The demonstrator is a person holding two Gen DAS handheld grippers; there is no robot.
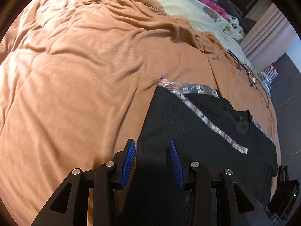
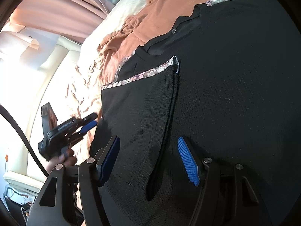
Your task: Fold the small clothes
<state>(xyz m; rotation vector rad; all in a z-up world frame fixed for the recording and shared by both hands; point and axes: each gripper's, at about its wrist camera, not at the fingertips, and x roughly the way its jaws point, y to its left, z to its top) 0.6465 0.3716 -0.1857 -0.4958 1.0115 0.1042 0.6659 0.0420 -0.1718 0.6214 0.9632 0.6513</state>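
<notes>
We're hovering both grippers over the black shirt (image 2: 225, 94), which is lying flat on the orange blanket (image 1: 75, 94) near the bed's edge, one sleeve already folded in across the body (floral trim (image 2: 143, 74) marks its cuff). The right gripper (image 2: 148, 158) is standing wide open with nothing in it, jaws straddling the folded sleeve's edge, which is running lengthwise away from the fingers. The left gripper (image 1: 152, 162) is also gaping empty, sitting right at the shirt's side edge: left finger over blanket, right finger over cloth. That edge is running straight ahead from the jaws, so we're judging the left the nearer one for pinching this side and folding it inward.
</notes>
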